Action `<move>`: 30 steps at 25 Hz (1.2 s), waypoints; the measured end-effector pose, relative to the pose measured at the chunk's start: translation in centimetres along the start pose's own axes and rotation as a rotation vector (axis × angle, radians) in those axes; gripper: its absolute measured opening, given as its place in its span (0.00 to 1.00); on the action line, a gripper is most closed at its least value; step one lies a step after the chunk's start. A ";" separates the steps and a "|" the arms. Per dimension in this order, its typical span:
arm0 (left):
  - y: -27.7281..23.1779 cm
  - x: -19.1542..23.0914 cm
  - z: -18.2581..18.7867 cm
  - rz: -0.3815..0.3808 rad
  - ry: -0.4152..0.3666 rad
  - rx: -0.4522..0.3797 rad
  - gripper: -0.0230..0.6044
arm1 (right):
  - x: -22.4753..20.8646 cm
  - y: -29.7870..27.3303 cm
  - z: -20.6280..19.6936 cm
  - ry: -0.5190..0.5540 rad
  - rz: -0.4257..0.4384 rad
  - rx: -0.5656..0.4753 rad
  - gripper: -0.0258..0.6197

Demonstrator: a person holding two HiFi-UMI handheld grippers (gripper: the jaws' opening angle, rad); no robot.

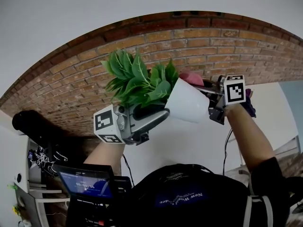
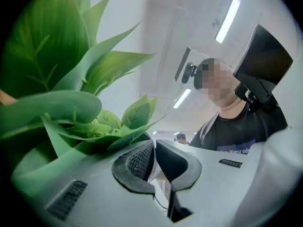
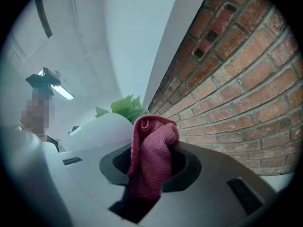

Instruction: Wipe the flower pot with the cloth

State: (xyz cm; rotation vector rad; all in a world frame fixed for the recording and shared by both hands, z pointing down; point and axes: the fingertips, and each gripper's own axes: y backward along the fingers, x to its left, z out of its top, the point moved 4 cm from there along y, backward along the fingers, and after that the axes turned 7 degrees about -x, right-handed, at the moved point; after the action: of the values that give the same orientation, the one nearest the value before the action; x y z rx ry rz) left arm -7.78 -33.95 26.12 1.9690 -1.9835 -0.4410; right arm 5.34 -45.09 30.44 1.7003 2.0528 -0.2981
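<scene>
Head view: my left gripper (image 1: pixel 160 116) pinches flower pot (image 1: pixel 187 103) rim, steadying it aloft; right gripper (image 1: pixel 205 90) clamps cloth (image 1: pixel 191 78) for wiping.

We are looking along the right gripper (image 3: pixel 150 167), whose dark jaws are pinching a pink cloth (image 3: pixel 152 150) that is bunching up above them at the centre of the frame. Just behind, to the left, the white flower pot (image 3: pixel 102 129) is showing, with green leaves (image 3: pixel 125 107) peeking over it. A brick wall (image 3: pixel 236 79) is filling the right side, and a ceiling light (image 3: pixel 61 92) is glowing at the left.
</scene>
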 end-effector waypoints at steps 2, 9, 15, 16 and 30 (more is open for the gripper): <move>-0.2 0.7 0.6 0.025 0.005 -0.028 0.06 | 0.2 -0.2 -0.7 0.004 0.009 0.021 0.20; 1.3 3.8 1.8 0.164 0.014 -0.088 0.05 | 2.5 -2.3 -3.4 0.021 0.037 0.071 0.20; 1.5 4.7 0.6 0.231 -0.034 -0.019 0.05 | 5.4 -3.0 -4.5 0.086 0.089 0.126 0.20; 1.6 4.8 0.3 0.240 -0.041 0.001 0.05 | 6.0 -3.2 -4.4 0.104 0.103 0.130 0.20; 2.5 2.8 -4.7 0.168 -0.109 0.240 0.05 | 8.5 -1.7 1.9 0.280 0.055 0.040 0.20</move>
State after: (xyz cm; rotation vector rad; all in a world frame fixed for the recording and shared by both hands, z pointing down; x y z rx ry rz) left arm -8.07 -36.71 31.49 1.9270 -2.3445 -0.2854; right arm 2.94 -38.90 24.56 1.9113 2.2017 -0.0868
